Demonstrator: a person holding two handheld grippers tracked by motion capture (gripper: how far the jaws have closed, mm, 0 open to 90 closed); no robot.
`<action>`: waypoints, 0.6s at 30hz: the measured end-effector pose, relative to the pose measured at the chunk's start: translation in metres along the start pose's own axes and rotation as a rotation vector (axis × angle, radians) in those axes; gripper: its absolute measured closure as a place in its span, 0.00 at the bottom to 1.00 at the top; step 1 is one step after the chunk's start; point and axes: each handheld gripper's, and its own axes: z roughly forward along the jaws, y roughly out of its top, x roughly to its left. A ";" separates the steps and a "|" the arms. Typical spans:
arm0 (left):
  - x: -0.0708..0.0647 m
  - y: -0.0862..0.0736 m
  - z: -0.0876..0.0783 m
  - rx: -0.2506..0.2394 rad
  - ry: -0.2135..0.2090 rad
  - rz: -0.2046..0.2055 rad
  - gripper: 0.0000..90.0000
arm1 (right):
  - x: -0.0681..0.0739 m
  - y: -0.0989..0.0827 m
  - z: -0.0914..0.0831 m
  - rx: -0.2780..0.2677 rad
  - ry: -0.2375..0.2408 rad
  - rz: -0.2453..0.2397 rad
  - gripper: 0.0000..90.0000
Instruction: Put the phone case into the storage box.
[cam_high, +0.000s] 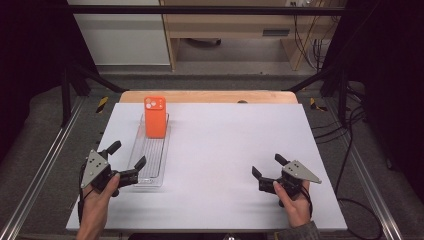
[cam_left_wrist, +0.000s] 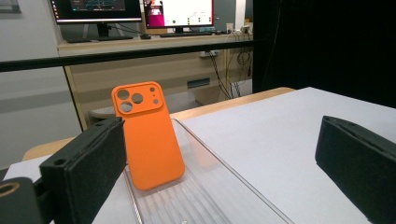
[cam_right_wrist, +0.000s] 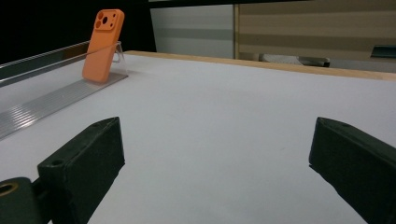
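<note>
High view: an orange case (cam_high: 155, 117) leans upright at the far end of a clear tray (cam_high: 150, 159) on the desk (cam_high: 225, 150). Left tongs (cam_high: 128, 154) straddle the tray's near end, open; right tongs (cam_high: 268, 165) gape empty, well apart.

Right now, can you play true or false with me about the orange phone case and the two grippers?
1. The orange phone case stands propped up in the clear tray. True.
2. The left gripper is squeezing the phone case. False: it is open and apart from the case, near the tray's near end.
3. The right gripper is open over the white table. True.
4. The tray sits on the right side of the table. False: it is on the left side.
5. The case's camera holes are at its top. True.
</note>
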 end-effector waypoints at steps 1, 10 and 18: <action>0.000 -0.001 0.000 0.000 0.000 0.003 0.02 | 0.000 0.000 0.000 0.000 0.000 0.000 0.04; 0.002 -0.011 -0.001 0.014 0.000 0.013 0.02 | 0.000 0.000 0.000 0.001 0.000 -0.001 0.04; 0.002 -0.017 -0.002 0.016 0.004 0.015 0.02 | 0.000 0.000 0.000 0.003 0.000 -0.004 0.04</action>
